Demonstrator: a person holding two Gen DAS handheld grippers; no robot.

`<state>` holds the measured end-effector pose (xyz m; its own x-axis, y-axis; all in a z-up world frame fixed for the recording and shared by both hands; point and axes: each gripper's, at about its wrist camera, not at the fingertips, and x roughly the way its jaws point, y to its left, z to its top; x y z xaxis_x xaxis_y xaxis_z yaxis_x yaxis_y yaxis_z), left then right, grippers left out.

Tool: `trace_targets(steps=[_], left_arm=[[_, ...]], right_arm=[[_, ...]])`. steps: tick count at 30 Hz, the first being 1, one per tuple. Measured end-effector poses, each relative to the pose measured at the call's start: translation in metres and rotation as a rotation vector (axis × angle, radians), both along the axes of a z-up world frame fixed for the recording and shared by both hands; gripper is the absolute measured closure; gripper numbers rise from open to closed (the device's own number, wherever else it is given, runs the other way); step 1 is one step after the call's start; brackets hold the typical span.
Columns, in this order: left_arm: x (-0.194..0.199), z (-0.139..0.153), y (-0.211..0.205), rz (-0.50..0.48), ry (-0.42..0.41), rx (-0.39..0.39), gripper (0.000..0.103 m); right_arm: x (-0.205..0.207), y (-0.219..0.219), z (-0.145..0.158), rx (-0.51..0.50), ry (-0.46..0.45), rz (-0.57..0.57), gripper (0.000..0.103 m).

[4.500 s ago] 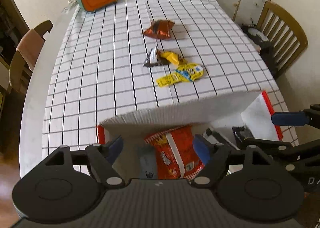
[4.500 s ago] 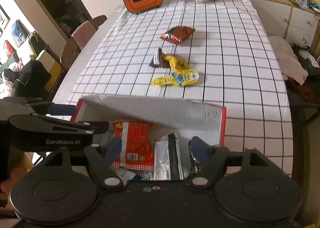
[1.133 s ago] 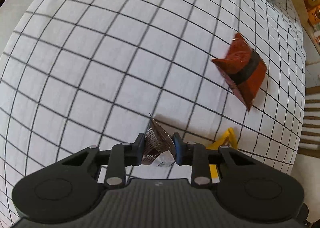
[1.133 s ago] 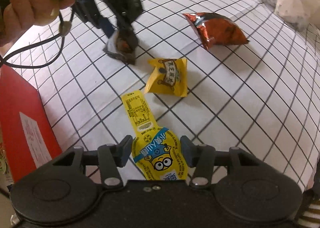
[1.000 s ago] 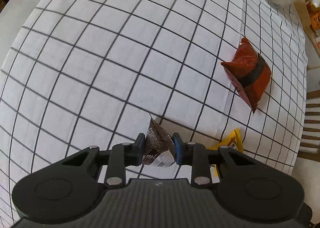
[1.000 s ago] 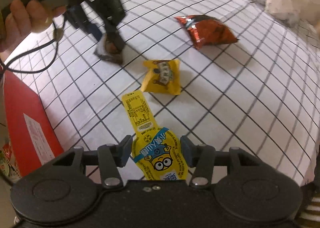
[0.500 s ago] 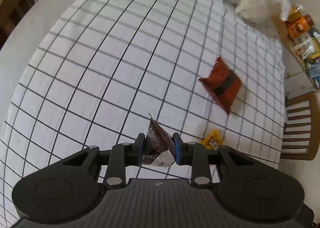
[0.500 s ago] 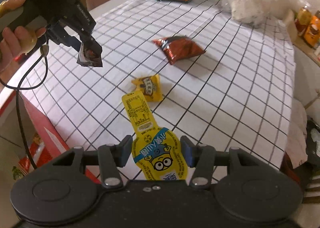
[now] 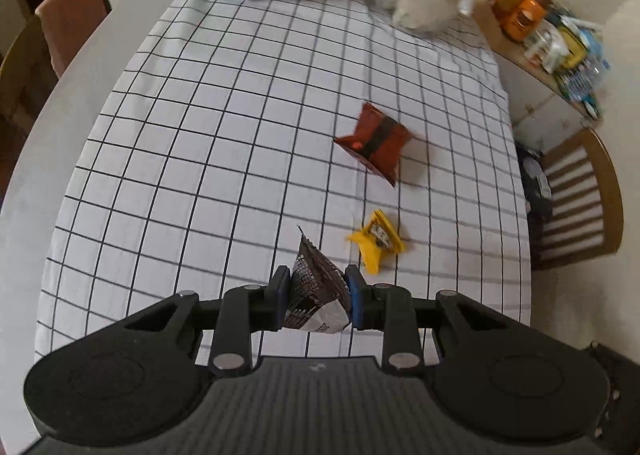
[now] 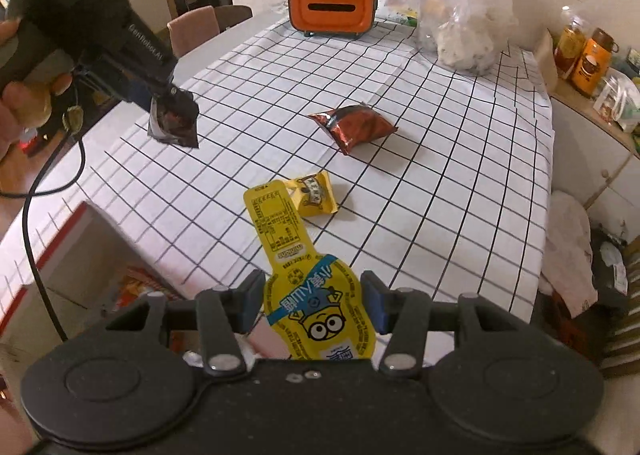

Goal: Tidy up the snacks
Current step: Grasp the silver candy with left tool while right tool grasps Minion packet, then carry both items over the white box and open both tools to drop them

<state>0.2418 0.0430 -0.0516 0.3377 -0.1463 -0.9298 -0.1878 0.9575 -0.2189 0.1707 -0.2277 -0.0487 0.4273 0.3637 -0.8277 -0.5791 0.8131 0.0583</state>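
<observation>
My left gripper [image 9: 318, 297] is shut on a small dark brown snack packet [image 9: 316, 295], held in the air above the checked tablecloth [image 9: 200, 135]. The right wrist view shows that same packet [image 10: 174, 125] hanging from the left gripper [image 10: 172, 103] at upper left. My right gripper [image 10: 314, 305] is shut on a yellow cartoon pouch [image 10: 320, 311], lifted off the table. A small yellow packet [image 9: 376, 245] [image 10: 314, 193] and a red-brown foil bag [image 9: 374, 145] [image 10: 354, 127] lie on the cloth. The red-edged cardboard box [image 10: 76, 247] stands at lower left.
An orange tissue box [image 10: 332, 9] and a clear plastic bag [image 10: 460, 27] stand at the table's far end. A wooden chair [image 9: 580, 199] is on the right, a padded chair [image 9: 68, 19] on the left. Jars crowd a side cabinet [image 10: 588, 59].
Both grippers have risen from the table with their packets still gripped, and more of the table's far end has come into view. The small yellow packet and red-brown bag stayed on the cloth.
</observation>
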Motion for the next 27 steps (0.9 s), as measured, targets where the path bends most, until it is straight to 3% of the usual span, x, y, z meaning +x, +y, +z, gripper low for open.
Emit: trace_targets(steps=[13, 27], left_arm=[[-0.076, 0.013, -0.024, -0.163, -0.023, 0.028, 0.075], [-0.144, -0.019, -0.055, -0.315, 0.058, 0.079, 0.075]], right_arm=[[-0.059, 0.007, 0.008, 0.071, 0.046, -0.054, 0.052], [-0.107, 0.032, -0.011, 0.016, 0.076, -0.053, 0.052]])
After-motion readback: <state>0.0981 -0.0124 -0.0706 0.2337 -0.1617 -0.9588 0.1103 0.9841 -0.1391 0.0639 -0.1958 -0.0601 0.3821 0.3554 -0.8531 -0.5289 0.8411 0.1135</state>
